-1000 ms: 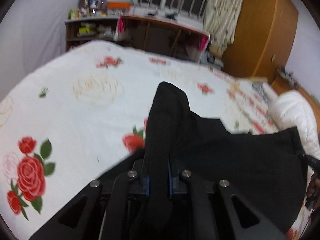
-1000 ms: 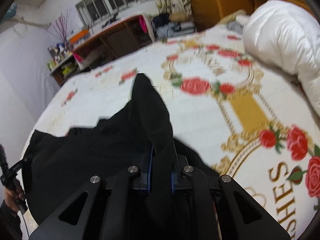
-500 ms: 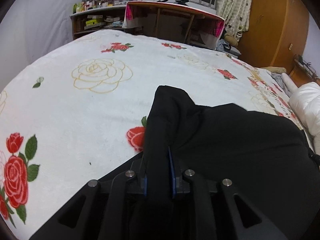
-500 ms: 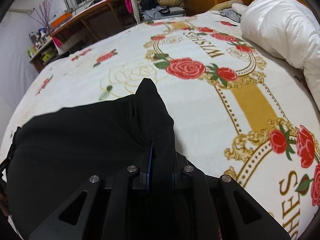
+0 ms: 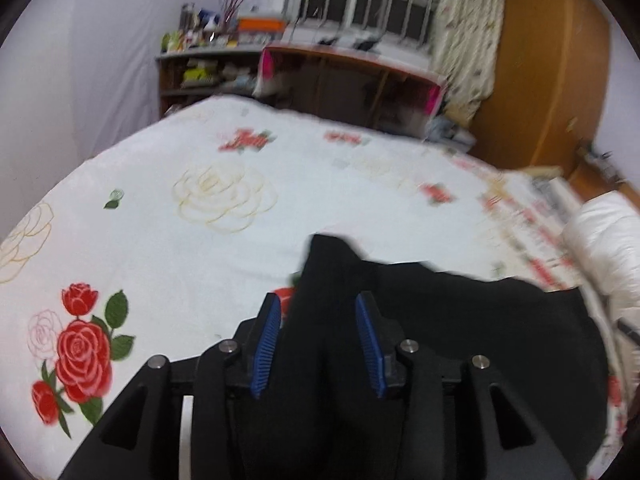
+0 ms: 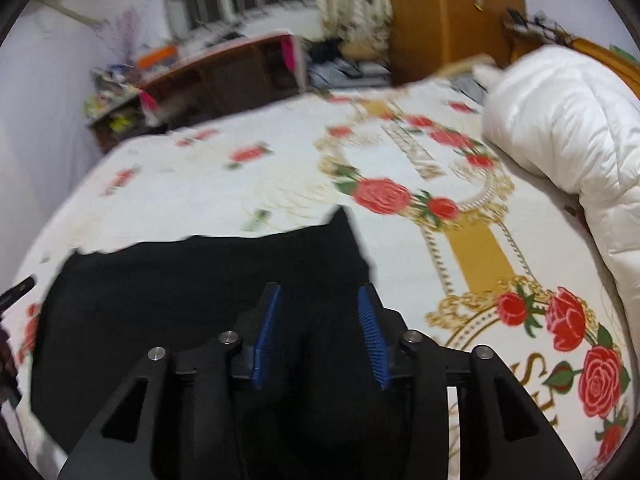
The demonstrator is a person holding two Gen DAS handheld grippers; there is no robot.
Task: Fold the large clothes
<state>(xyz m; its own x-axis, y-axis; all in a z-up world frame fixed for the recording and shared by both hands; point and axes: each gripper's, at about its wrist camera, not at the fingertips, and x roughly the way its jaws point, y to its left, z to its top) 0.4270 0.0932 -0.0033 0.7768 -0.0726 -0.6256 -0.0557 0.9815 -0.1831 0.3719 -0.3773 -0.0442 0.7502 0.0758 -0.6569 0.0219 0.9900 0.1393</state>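
Our left gripper (image 5: 316, 312) and right gripper (image 6: 320, 304) are both opening, pads clear of the black garment (image 6: 200, 280) corners between them. It lies on the bedspread (image 5: 160, 240), whose floral expanse beyond is open; a duvet (image 6: 568, 128) borders right.

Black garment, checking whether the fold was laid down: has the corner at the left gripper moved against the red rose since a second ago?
Yes. The black garment corner now lies lower, beside the red rose, between the opening left gripper pads.
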